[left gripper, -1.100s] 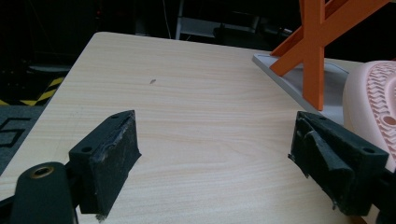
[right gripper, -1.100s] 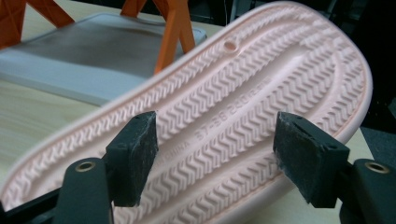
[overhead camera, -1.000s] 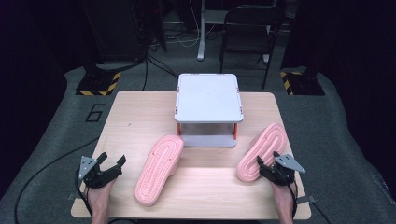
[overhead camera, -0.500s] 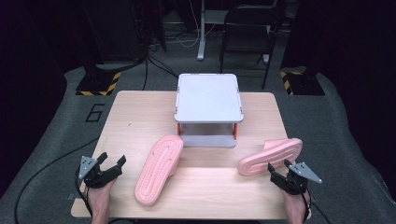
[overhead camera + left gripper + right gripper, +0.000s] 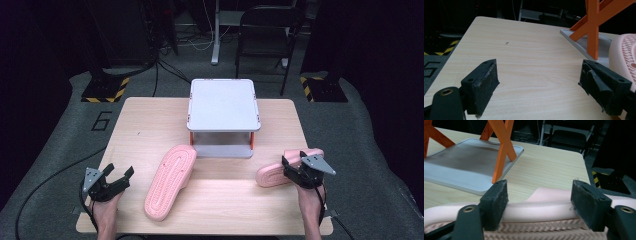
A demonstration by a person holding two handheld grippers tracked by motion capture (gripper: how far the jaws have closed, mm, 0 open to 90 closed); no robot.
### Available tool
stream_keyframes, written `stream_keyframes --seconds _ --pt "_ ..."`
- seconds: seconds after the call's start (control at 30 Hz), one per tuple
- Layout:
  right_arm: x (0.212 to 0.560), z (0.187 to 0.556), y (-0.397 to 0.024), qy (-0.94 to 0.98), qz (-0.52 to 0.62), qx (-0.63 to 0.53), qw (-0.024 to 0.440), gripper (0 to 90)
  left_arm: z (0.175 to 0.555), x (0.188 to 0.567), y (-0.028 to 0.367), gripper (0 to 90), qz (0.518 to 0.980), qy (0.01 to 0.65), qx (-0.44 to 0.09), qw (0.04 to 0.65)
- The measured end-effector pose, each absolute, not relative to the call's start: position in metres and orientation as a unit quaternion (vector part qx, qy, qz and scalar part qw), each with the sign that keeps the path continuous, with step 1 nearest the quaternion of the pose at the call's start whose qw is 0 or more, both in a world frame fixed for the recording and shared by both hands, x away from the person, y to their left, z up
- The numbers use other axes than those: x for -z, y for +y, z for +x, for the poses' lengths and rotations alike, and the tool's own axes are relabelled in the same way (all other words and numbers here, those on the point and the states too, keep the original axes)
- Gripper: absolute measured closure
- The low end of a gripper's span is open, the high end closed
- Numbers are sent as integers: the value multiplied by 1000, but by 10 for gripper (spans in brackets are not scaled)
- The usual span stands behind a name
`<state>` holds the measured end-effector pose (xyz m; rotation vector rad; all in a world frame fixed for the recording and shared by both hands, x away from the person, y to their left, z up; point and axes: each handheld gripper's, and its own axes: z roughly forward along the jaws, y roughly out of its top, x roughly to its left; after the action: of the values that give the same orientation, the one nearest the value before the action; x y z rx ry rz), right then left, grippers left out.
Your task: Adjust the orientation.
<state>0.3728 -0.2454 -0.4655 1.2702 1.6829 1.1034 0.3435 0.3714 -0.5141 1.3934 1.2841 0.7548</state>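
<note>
A pink slipper [image 5: 170, 181] lies sole up on the table, left of centre; its edge [image 5: 624, 50] shows in the left gripper view. A second pink slipper [image 5: 270, 175] rests tilted on its side at the right. My right gripper [image 5: 293, 159] is over its right part. In the right gripper view the slipper's side edge [image 5: 536, 210] runs across the gap and past both jaws. The right gripper [image 5: 539, 185] has just been closing a little, its pads still apart. My left gripper [image 5: 120, 169] waits open near the front left, with bare table between its jaws [image 5: 539, 67].
A two-tier shelf [image 5: 222, 105] with grey plates and orange legs stands at the table's back centre; its lower plate [image 5: 461, 157] lies just beyond the right slipper. The wooden table [image 5: 150, 125] has dark floor, cables and a chair around it.
The right slipper has swung from a diagonal lie to crosswise and tipped onto its side. My right gripper has moved up and over it. The left gripper has stayed put.
</note>
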Motion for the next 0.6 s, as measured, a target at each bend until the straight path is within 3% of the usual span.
stream_keyframes --seconds 0.33,0.6 --pt "467 318 -261 644 497 -441 380 334 344 514 369 148 590 534 -311 520" --pt "472 295 -273 632 517 -440 373 326 345 515 367 148 586 532 -315 524"
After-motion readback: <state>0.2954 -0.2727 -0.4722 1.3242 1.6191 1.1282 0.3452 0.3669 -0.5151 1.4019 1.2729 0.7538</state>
